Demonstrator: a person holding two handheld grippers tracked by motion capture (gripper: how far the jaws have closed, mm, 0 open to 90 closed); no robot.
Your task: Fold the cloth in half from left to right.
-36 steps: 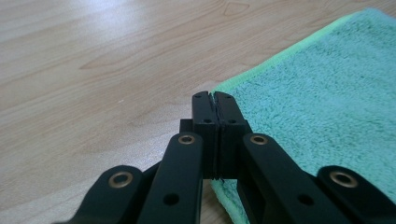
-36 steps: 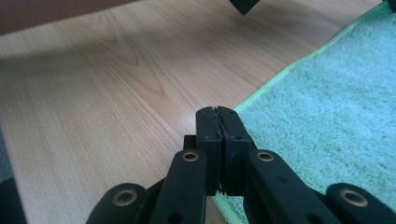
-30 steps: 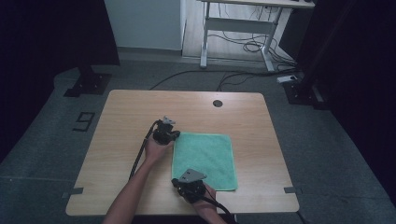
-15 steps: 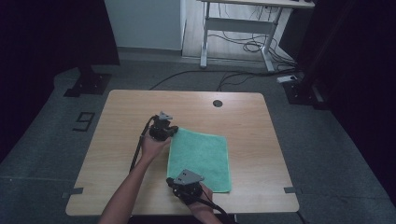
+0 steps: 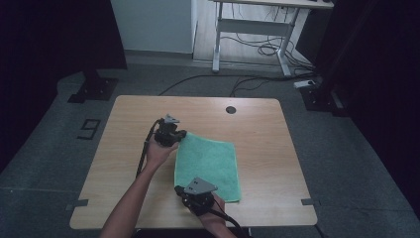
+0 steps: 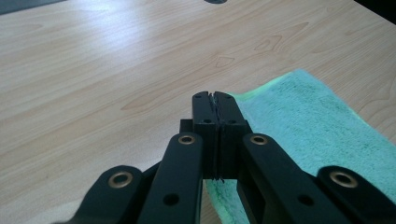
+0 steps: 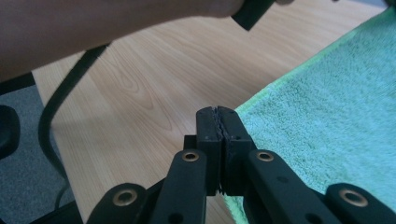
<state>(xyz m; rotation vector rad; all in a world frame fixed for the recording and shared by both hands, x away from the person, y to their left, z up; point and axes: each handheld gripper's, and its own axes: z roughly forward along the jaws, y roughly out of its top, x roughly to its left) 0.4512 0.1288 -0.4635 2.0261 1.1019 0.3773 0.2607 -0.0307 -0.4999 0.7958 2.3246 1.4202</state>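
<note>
While both grippers clamp its left edge, the green towel (image 5: pixel 208 162) lies mostly flat in the middle of the desk (image 5: pixel 124 148), nearer the front edge, and its left side looks slightly lifted. The desk is light wood, with a round cable grommet (image 5: pixel 231 109) near the back edge. The towel is one layer and skewed a bit against the desk edges.

The left gripper (image 5: pixel 179 135) is at the towel's far left corner. Its jaws are fully closed, and the left gripper view (image 6: pixel 215 100) shows green terry pinched between the pads. The right gripper (image 5: pixel 184 191) is at the near left corner, also fully closed on the hem, seen in the right gripper view (image 7: pixel 218 114).

Step, as I judge it: lift the left edge and fold it over to the right.

Risks:
- Both pinches are thin, right at the hem, so a quick lift could pull the cloth out of one jaw and leave it hanging crooked.
- Uneven hand speed would give a skewed fold.
- The left cable (image 5: pixel 145 151) trails across the desk and could snag.
- The towel may drag rather than fold.
</note>
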